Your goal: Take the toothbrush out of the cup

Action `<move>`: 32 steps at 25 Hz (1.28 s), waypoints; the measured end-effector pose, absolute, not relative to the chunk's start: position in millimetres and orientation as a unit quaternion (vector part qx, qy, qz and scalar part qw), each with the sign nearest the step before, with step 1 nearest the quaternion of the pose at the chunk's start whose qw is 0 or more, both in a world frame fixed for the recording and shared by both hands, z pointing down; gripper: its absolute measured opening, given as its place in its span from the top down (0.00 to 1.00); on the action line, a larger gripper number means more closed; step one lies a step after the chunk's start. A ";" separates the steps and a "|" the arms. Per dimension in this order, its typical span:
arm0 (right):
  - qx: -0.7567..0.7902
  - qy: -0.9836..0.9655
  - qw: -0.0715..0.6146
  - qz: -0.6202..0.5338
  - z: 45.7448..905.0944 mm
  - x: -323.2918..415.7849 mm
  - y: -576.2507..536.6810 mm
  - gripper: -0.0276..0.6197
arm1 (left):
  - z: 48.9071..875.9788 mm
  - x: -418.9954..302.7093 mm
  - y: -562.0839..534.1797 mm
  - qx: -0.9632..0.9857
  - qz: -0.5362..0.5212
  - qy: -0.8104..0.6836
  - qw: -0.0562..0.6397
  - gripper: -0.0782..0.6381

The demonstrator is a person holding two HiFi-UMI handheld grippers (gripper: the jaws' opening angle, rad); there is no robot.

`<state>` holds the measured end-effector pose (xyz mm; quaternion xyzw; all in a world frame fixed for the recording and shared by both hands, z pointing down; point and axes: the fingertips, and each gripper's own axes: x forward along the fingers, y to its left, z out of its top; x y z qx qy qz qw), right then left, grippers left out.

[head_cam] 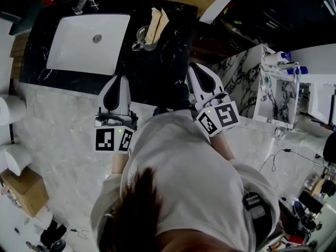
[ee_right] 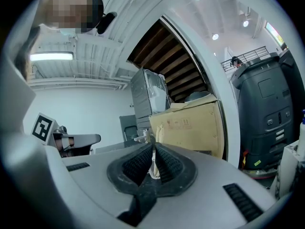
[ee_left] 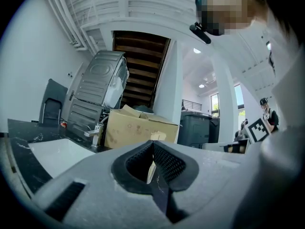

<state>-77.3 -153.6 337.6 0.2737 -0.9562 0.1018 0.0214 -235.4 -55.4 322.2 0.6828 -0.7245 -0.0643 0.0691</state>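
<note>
Upper middle of the head view, on the black marble counter (head_cam: 157, 77), there's a small shiny cup (head_cam: 140, 40) with the toothbrush (head_cam: 156, 22) still standing in it. The toothbrush is pale beige and leans up and to the right. A white sink (head_cam: 86, 43) sits just left of the cup.

Both grippers are lower in the frame, pointing up toward the counter and clearly apart from the cup. The left gripper (head_cam: 119, 80) is below the sink's right corner, and the right gripper (head_cam: 194, 68) is lower right of the cup. In the left gripper view the jaws are clenched together with nothing pinched. Same deal in the right gripper view, tips meeting, empty.

A cardboard box (ee_right: 190, 123) shows behind the jaws in both gripper views. The person's pale shirt (head_cam: 199, 193) fills the bottom of the head view.
</note>
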 end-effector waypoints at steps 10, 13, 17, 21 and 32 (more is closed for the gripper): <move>0.308 -0.947 0.006 0.092 331.2 -79.2 -159.8 0.92 | 319.1 -235.5 -61.8 0.691 -0.064 -0.717 0.067 0.87; 0.315 -0.945 0.007 0.087 329.5 -82.5 -162.3 0.92 | 319.5 -236.6 -64.7 0.693 -0.064 -0.714 0.067 0.87; 0.333 -0.940 0.005 0.077 327.2 -85.1 -168.2 0.92 | 319.7 -237.0 -69.2 0.699 -0.064 -0.709 0.067 0.87; 0.331 -0.942 0.000 0.061 318.8 -91.0 -172.3 0.92 | 316.4 -240.7 -70.0 0.697 -0.068 -0.711 0.063 0.87; 0.335 -0.941 -0.001 0.056 318.7 -109.6 -184.6 0.82 | 314.1 -252.1 -67.0 0.687 -0.077 -0.720 0.063 0.87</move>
